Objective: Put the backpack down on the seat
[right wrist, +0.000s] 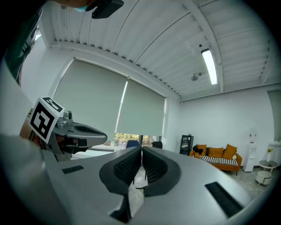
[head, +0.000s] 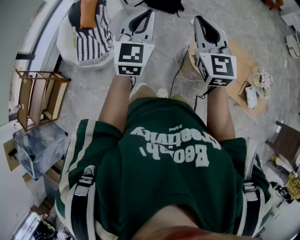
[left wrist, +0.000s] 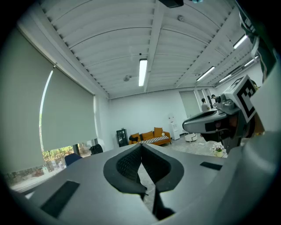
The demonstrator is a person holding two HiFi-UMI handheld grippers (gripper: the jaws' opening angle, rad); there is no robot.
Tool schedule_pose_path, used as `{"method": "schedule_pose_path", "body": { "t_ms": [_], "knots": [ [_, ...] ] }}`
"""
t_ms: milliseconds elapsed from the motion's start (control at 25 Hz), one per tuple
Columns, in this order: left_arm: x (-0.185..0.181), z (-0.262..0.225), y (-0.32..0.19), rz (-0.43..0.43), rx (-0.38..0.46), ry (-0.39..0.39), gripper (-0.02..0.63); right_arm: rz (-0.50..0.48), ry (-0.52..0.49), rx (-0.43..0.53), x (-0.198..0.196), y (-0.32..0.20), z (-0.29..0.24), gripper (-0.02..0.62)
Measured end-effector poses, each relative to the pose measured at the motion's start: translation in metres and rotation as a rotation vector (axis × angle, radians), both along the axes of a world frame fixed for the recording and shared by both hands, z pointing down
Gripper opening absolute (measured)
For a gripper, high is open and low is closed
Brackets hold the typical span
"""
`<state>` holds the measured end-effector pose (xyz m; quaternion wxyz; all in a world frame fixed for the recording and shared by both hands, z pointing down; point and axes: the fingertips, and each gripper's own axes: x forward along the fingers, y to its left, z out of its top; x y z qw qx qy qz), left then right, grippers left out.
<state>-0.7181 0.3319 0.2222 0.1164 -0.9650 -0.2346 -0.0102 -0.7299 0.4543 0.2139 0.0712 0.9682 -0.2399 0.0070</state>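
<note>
Both arms are reaching forward, left gripper (head: 148, 14) and right gripper (head: 198, 21) with jaws pressed shut on nothing, while the backpack straps (head: 86, 188) are sitting on the shoulders, so I'm guessing unshouldering toward the far-left round white seat (head: 63, 45) comes next.

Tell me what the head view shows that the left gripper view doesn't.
Only the head view shows the person's green shirt, a wooden rack and a striped cushion. Only the left gripper view shows a ceiling light, an orange sofa and a window blind. Both show the left gripper and the right gripper, each with its jaws together and empty.
</note>
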Motion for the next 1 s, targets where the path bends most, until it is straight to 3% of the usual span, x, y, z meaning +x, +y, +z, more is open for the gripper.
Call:
{"method": "schedule_pose_path", "body": {
  "t_ms": [640, 840, 1000],
  "knots": [
    [0.008, -0.003, 0.000, 0.010, -0.001, -0.007, 0.018, 0.015, 0.024, 0.027, 0.005, 0.004, -0.003, 0.035],
    [0.035, 0.001, -0.007, 0.017, -0.007, -0.010, 0.018, 0.018, 0.005, 0.011, 0.030, -0.003, 0.009, 0.035],
    [0.078, 0.011, -0.019, 0.030, 0.001, -0.018, 0.018, 0.037, -0.004, 0.006, 0.070, -0.016, 0.016, 0.035]
  ]
}}
